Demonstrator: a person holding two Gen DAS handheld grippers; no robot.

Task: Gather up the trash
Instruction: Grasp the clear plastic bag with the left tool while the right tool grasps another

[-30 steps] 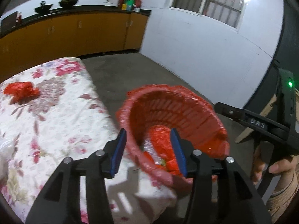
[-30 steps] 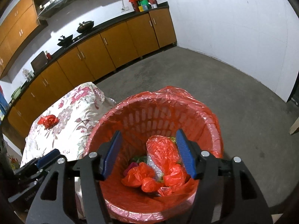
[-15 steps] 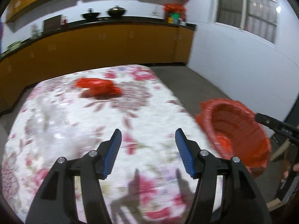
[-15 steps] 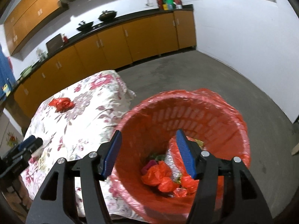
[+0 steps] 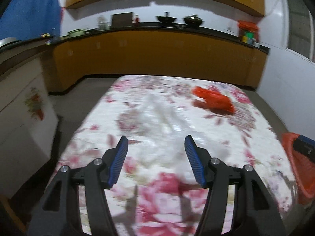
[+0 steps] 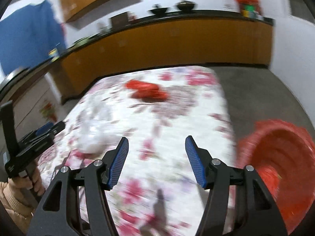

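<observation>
A crumpled red plastic bag (image 5: 213,99) lies at the far right of the floral-clothed table (image 5: 157,186). A clear, whitish plastic wrap (image 5: 163,114) lies mid-table, blurred. My left gripper (image 5: 156,147) hovers open over the cloth just short of the wrap, with nothing between its fingers. My right gripper (image 6: 156,147) is also open and empty above the table; the red bag (image 6: 146,90) lies beyond it and the clear wrap (image 6: 92,135) to its left. The red-lined bin (image 6: 279,157) stands on the floor by the table's right side. The left gripper (image 6: 45,129) shows at the left, held by a hand (image 6: 25,181).
Orange cabinets (image 5: 157,55) under a dark counter with pots run along the far wall. A white cupboard (image 5: 21,118) stands left of the table. Grey floor (image 6: 265,98) lies to the right. The bin's edge (image 5: 293,169) and the right gripper's tip (image 5: 304,145) show at the right.
Both grippers have swung left, away from over the red bin and across to the floral table. The bin now sits at the right edge of both views. The left jaws spread a little wider.
</observation>
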